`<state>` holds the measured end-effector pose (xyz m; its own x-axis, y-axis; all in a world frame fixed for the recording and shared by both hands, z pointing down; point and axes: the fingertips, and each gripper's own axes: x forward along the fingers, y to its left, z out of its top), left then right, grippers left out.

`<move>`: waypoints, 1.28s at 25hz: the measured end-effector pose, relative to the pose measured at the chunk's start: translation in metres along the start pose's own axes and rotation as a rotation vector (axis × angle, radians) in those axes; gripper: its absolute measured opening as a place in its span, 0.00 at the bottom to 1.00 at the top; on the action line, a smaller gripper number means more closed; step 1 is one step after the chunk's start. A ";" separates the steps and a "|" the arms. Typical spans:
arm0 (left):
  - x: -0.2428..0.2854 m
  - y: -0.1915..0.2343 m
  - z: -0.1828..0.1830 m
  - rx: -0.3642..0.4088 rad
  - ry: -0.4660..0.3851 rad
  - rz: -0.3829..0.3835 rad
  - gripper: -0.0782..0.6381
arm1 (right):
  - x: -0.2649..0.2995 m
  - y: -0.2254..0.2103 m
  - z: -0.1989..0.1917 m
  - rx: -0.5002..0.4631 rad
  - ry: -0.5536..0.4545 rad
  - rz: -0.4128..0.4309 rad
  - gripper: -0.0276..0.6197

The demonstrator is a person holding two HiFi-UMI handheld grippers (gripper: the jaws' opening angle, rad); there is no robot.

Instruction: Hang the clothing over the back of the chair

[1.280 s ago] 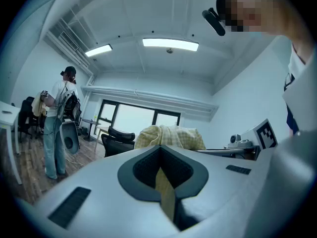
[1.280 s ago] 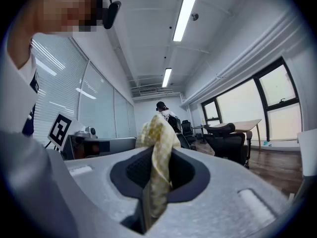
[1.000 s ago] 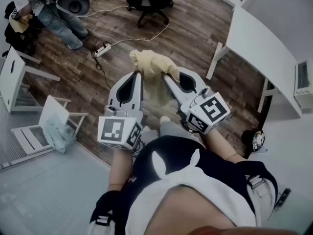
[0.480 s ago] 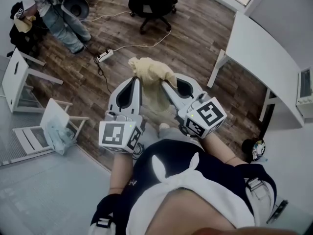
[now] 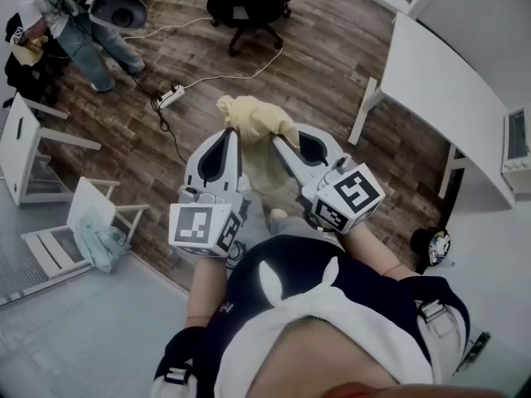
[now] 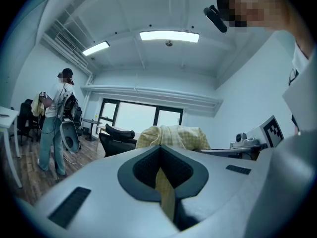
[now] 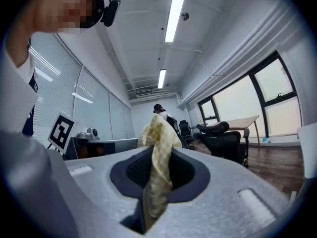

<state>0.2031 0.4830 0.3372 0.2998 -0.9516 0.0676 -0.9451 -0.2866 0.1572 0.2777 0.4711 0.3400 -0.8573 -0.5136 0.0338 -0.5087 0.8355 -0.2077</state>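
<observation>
A pale yellow checked garment hangs bunched between both grippers in the head view, above the wooden floor. My left gripper is shut on one edge of it; in the left gripper view the cloth runs pinched between the jaws. My right gripper is shut on the other edge, with cloth clamped in its jaws. A black office chair stands ahead at the top of the head view and shows as a black chair and a black chair in the gripper views.
A white desk stands to the right. White chairs with a light cloth sit at the left. A power strip and cables lie on the floor. A person stands at top left.
Both grippers and the garment have moved forward over the floor toward the black office chair. The person at top left has shifted slightly.
</observation>
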 end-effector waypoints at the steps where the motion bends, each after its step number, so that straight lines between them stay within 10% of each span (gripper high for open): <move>1: 0.005 0.005 0.000 -0.002 0.002 -0.007 0.12 | 0.005 -0.004 -0.001 0.002 0.003 -0.008 0.13; 32: 0.120 0.268 0.041 -0.059 -0.014 -0.136 0.12 | 0.279 -0.055 0.012 0.001 0.037 -0.176 0.13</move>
<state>-0.0199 0.2874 0.3473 0.4227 -0.9058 0.0284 -0.8863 -0.4066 0.2215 0.0671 0.2799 0.3495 -0.7572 -0.6446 0.1054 -0.6513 0.7328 -0.1968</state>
